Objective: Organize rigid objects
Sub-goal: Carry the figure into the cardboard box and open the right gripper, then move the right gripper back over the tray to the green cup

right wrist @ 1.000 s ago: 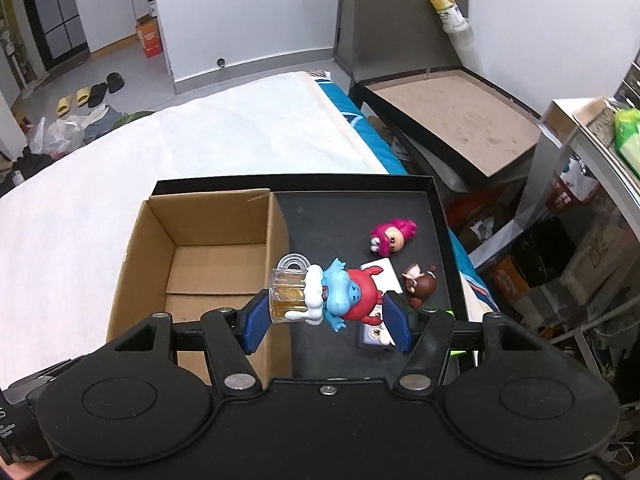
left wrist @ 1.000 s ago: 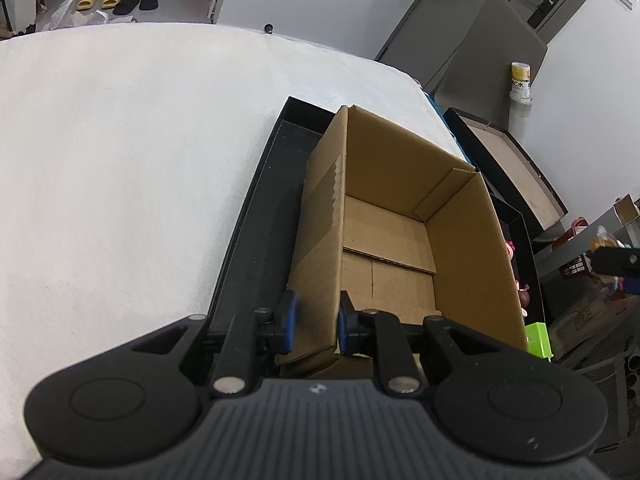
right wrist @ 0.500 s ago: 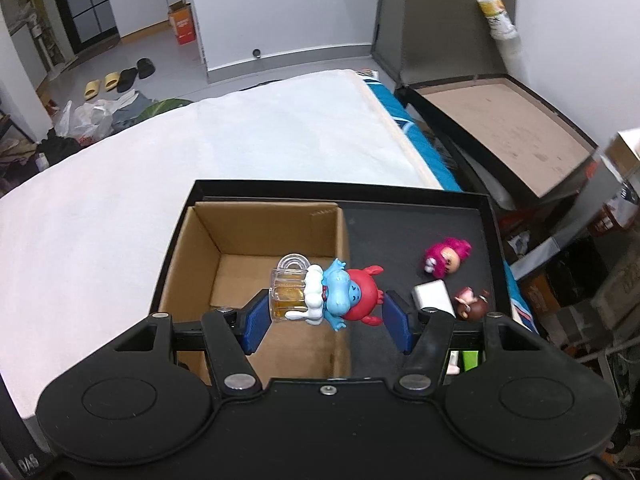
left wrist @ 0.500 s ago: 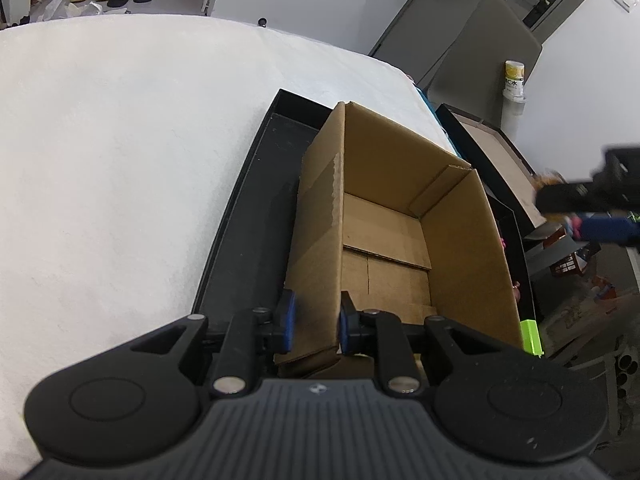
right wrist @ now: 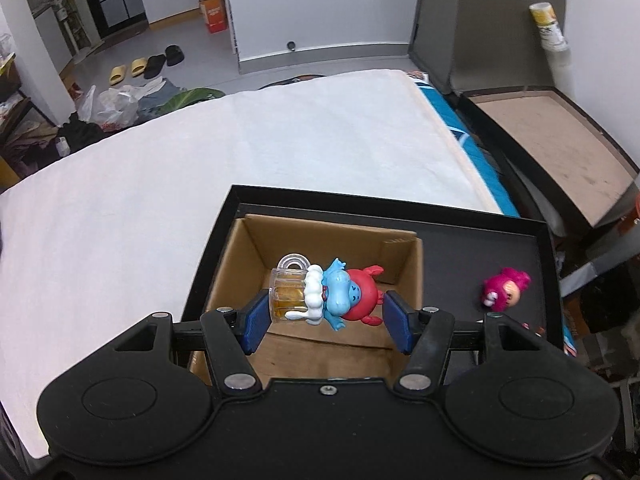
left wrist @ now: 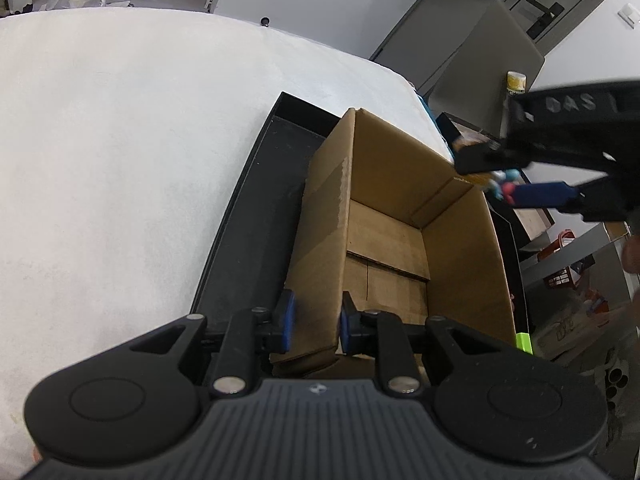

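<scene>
One open cardboard box (right wrist: pixel 320 240) sits inside one shallow black tray (right wrist: pixel 484 256), which rests on a white bed (right wrist: pixel 200 184). The box fills the tray's left part and shows nothing inside.

The left gripper (left wrist: pixel 314 322) is clamped narrowly on the box's near left wall, one blue pad on the outside and one on the inside.

The right gripper (right wrist: pixel 326 316) hangs above the box opening and holds one toy figure (right wrist: pixel 340 292) sideways between its two blue pads. The toy is blue with a red body and is joined to a clear mug of amber liquid with white foam. The mug end presses the left pad; the red end sits at the right pad. In the left view this gripper (left wrist: pixel 506 184) appears blurred over the box's far right corner.

One pink-haired doll (right wrist: pixel 505 286) lies on the tray floor to the right of the box, well apart from it. One green object (left wrist: pixel 524 340) shows at the tray's near right edge; what it is cannot be told.
</scene>
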Tool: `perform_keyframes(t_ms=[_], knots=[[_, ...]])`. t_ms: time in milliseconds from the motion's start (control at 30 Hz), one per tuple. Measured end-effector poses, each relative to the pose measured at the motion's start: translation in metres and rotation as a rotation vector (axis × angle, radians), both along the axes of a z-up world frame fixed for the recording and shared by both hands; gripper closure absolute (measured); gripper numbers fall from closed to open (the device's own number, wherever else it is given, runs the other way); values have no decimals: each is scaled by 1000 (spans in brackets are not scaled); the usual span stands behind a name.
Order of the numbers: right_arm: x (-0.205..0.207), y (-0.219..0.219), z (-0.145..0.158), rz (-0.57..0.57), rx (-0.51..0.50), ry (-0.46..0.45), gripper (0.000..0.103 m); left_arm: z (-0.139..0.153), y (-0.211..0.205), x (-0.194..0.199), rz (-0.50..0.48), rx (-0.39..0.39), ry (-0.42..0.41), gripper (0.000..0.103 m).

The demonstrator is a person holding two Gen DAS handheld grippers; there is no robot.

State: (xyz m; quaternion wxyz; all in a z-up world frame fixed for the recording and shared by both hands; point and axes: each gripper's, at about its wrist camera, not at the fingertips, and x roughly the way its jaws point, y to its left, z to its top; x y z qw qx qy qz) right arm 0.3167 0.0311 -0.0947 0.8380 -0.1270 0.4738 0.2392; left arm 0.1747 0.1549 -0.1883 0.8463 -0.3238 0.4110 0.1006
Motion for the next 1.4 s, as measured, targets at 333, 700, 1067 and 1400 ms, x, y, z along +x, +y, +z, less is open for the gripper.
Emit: perform_keyframes(t_ms=[333, 700, 1067, 1400], knots=[[1, 14, -2, 32, -3, -47, 17, 1, 3, 0, 7, -8, -2, 82], [-10, -9, 17, 32, -24, -55, 8, 3, 2, 3, 4, 1, 3, 82], [-18, -51, 27, 0, -23, -61, 6, 3, -1, 6, 2, 13, 12, 83], [-18, -103, 39, -39, -46, -90, 3, 4, -4, 7, 1, 25, 21, 83]])
